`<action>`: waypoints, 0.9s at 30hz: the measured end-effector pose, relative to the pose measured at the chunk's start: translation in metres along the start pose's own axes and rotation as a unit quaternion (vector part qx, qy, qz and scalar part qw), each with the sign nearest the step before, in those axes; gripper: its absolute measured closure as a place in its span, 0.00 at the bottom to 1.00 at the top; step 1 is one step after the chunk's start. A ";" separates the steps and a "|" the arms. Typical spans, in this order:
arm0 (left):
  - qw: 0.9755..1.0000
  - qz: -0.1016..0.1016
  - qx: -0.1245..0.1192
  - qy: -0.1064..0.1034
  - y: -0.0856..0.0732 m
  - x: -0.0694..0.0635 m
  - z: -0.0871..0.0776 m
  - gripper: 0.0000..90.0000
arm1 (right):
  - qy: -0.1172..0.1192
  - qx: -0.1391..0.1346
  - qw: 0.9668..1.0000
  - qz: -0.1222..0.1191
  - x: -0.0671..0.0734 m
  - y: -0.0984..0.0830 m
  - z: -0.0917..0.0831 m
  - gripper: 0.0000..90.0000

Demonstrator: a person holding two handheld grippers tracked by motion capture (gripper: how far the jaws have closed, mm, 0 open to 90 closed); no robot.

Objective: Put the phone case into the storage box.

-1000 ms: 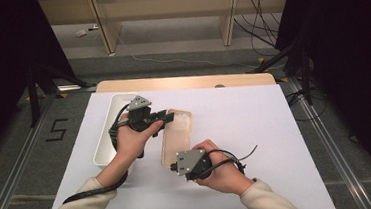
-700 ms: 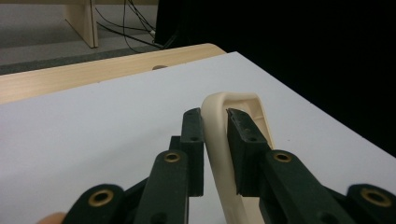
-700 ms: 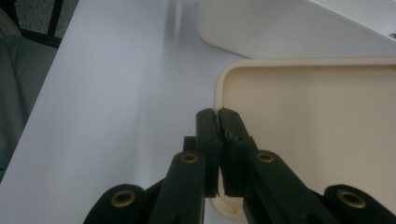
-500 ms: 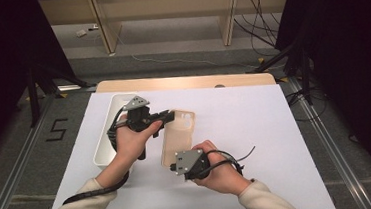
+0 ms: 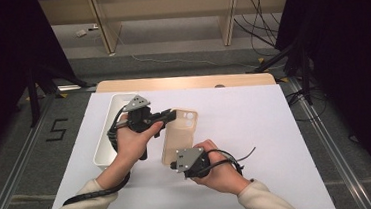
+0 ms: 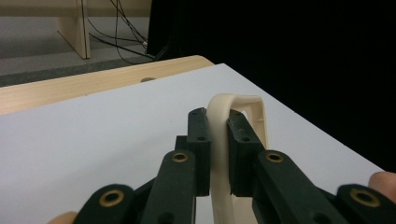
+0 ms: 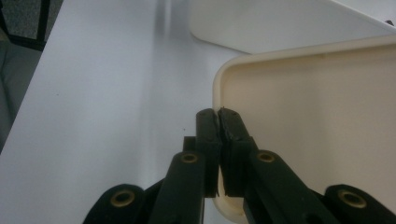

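Note:
A cream phone case (image 5: 178, 135) is held between both grippers over the white table, its camera cut-out at the far end. My left gripper (image 5: 173, 116) comes from the left at the case's far end. In the left gripper view its jaws (image 6: 217, 119) have just been closing and now pinch the case's rim (image 6: 236, 100) edge-on. My right gripper (image 5: 174, 161) sits at the case's near end. In the right gripper view its jaws (image 7: 218, 114) are pressed together on the rim beside a corner of the case (image 7: 317, 121).
A white rectangular tray (image 5: 104, 146) lies just left of the case, under my left hand, and shows as a white tray (image 7: 261, 23) in the right gripper view. The white sheet (image 5: 265, 128) covers the table, with a wooden edge (image 5: 186, 82) at the back. Dark floor surrounds it.
The left gripper's jaws have narrowed onto the case's far rim, and that hand has shifted slightly. The right hand and its grip have stayed put.

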State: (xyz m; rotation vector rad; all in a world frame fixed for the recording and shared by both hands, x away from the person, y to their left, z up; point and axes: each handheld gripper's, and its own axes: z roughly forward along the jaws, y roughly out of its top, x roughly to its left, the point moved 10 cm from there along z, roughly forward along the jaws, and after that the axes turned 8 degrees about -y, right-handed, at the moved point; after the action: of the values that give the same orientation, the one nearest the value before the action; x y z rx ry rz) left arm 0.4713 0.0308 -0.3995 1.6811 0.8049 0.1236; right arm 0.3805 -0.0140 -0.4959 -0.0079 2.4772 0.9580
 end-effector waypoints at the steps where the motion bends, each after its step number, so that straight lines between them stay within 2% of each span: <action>1: 1.000 0.004 0.000 -0.002 0.001 -0.001 0.000 0.90 | 0.002 0.000 1.000 0.003 0.000 0.000 0.000 0.97; 5: 1.000 0.023 0.001 0.004 0.001 0.000 -0.001 0.91 | -0.008 -0.001 1.000 0.009 -0.004 -0.001 -0.002 0.95; 8: 1.000 0.012 0.000 0.003 0.000 0.004 -0.001 0.91 | -0.010 -0.004 1.000 0.020 -0.006 -0.001 -0.004 0.91; 9: 1.000 0.014 0.001 0.006 -0.001 0.005 -0.002 0.91 | -0.017 -0.008 1.000 0.019 -0.008 -0.001 -0.005 0.89; 11: 1.000 0.017 -0.001 0.009 0.000 0.007 -0.003 0.91 | -0.016 -0.005 0.999 0.033 -0.008 -0.001 -0.006 0.84; 12: 1.000 0.015 -0.002 0.010 0.000 0.008 -0.003 0.91 | -0.021 -0.010 0.999 0.032 -0.010 -0.001 -0.006 0.81; 13: 1.000 0.018 -0.003 0.011 0.000 0.009 -0.004 0.91 | -0.017 -0.008 0.999 0.043 -0.009 -0.001 -0.007 0.79; 16: 1.000 0.020 -0.006 0.014 0.002 0.010 -0.007 0.91 | -0.027 -0.016 0.998 0.051 -0.012 -0.001 -0.008 0.70; 20: 0.999 0.028 -0.009 0.021 0.004 0.011 -0.010 0.91 | -0.035 -0.026 0.995 0.085 -0.015 -0.001 -0.013 0.59; 23: 0.999 0.033 -0.014 0.023 0.005 0.012 -0.013 0.91 | -0.031 -0.040 0.993 0.109 -0.016 0.002 -0.016 0.54; 27: 0.999 0.035 -0.017 0.026 0.007 0.013 -0.016 0.91 | -0.036 -0.052 0.990 0.129 -0.020 0.002 -0.020 0.48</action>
State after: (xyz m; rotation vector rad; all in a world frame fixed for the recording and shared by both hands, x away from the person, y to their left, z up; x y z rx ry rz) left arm 0.4761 0.0512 -0.3924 1.6790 0.7798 0.2294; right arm 0.3895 -0.0285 -0.4728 0.3156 2.3980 1.1723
